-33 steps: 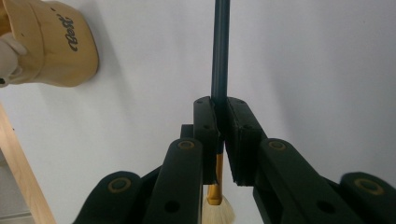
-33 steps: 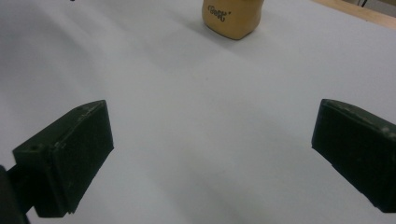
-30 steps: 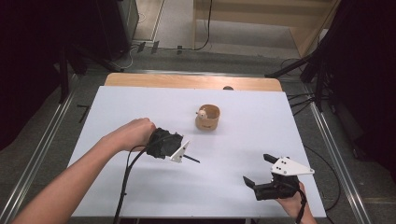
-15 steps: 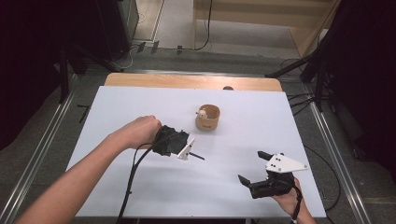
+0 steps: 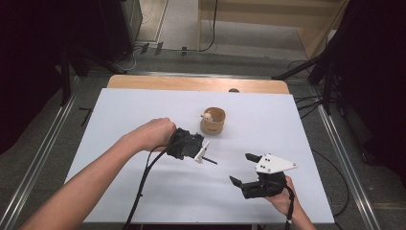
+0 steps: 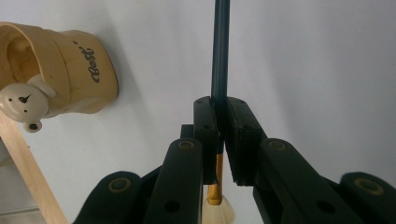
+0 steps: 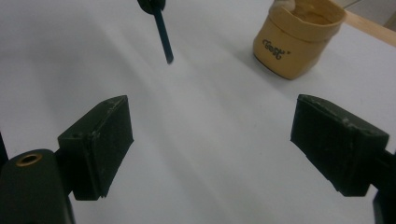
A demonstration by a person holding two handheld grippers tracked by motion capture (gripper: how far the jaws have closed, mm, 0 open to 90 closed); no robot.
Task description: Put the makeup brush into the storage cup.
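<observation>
Left tongs [image 5: 203,152] clenched on a brush [image 6: 220,56], edging up to the cup [image 5: 213,122]; right tongs [image 5: 241,168] released and empty.

From where I stand, the brush sits just on the near side of the cup, dark handle poking out past the jaws and pale bristles tucked back behind them. In the last second the hand carrying it has slid closer to the cup, and the right tongs have drifted in a little too, well short of the cup on the near side. My guess is the brush is headed into the cup. Inside the cup I cannot make anything out beyond the small bear figure on its rim, and its lettering is too blurred to read. The brush's bristles are partly cut off in the left gripper view.
</observation>
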